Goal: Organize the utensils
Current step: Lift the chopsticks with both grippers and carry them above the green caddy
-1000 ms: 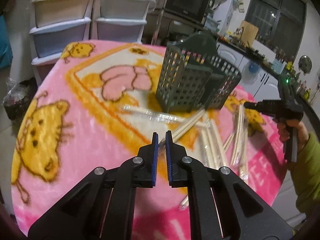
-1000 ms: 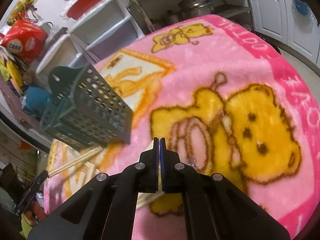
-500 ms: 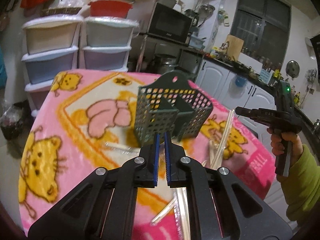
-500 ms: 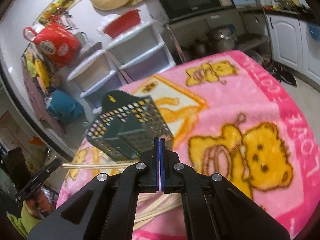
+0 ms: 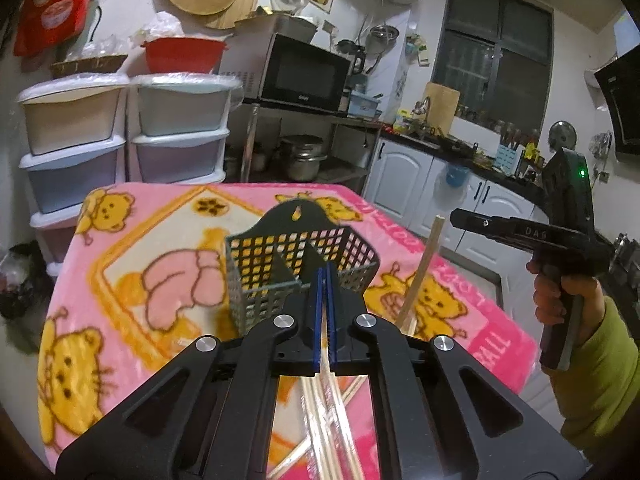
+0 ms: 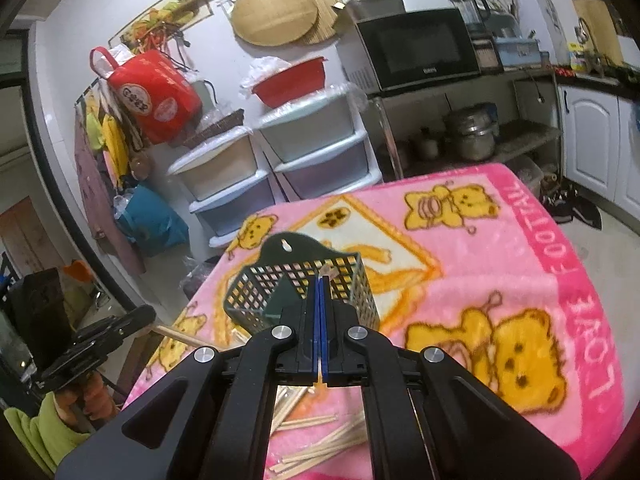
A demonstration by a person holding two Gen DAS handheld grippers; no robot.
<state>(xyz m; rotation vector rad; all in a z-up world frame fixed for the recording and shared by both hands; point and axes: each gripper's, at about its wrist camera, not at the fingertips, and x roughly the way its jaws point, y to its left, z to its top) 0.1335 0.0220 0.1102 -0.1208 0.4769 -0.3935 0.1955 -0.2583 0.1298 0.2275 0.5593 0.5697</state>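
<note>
A dark green mesh utensil basket stands upright on the pink blanket, just beyond both grippers. My left gripper is shut. A pale chopstick slants up from behind its fingers to the tip of my right gripper. In the right wrist view the same chopstick leaves the left gripper and runs behind my right fingers. My right gripper is shut, with a pale sliver showing between its pads. Several loose chopsticks lie on the blanket below.
Stacked plastic drawers stand behind the table, with a microwave on a metal shelf beside them. White cabinets line the right wall. A hand in a green sleeve holds the right gripper off the table's right edge.
Both grippers have risen off the blanket and now look down into the basket. The left jaws closed their small gap. A chopstick came up from the pile between the two grippers.
</note>
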